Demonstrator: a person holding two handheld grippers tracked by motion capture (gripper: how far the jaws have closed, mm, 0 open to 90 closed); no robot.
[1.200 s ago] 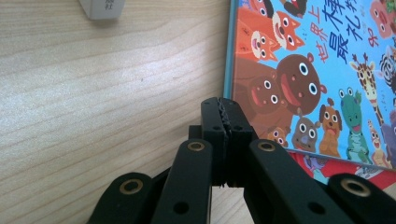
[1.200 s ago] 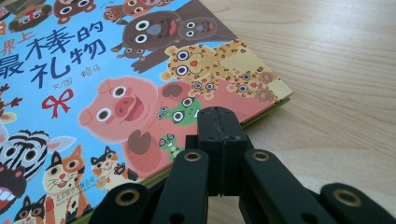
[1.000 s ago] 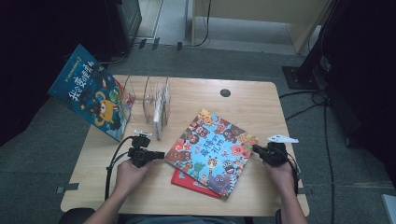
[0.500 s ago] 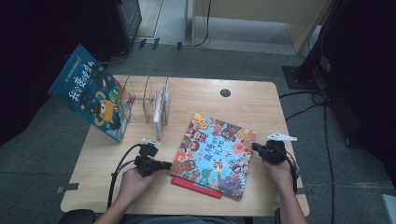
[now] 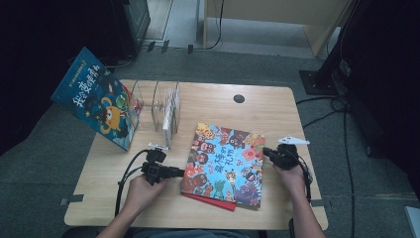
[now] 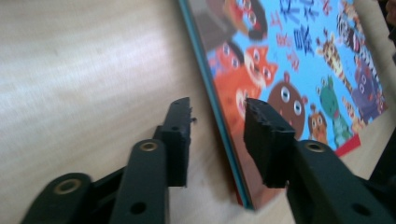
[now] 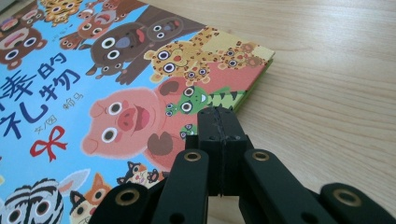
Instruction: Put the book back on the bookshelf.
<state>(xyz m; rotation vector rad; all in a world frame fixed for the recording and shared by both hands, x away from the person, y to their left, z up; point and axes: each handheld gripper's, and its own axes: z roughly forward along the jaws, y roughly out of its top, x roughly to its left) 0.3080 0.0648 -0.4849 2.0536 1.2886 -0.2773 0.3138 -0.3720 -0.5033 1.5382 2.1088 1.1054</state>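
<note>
Left hand-held gripper [image 5: 179, 172] jaws have just opened, straddling unclamped the 9 o'clock edge of the blue animal-cover picture book [image 5: 225, 161] — now flat on the tabletop [image 5: 277, 106] — right hand-held gripper [image 5: 266, 151] closed, empty.

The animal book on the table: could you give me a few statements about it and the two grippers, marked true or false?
1. The animal book lies flat on the table. True.
2. The left gripper is shut tight. False: its jaws stand apart, the book's edge between them, and have just been opening.
3. The right gripper is shut. True: its jaws meet, by the book's edge.
4. A red book peeks out beneath. True.
5. The clear rack stands on the book. False: it stands on the table beyond it.
</note>
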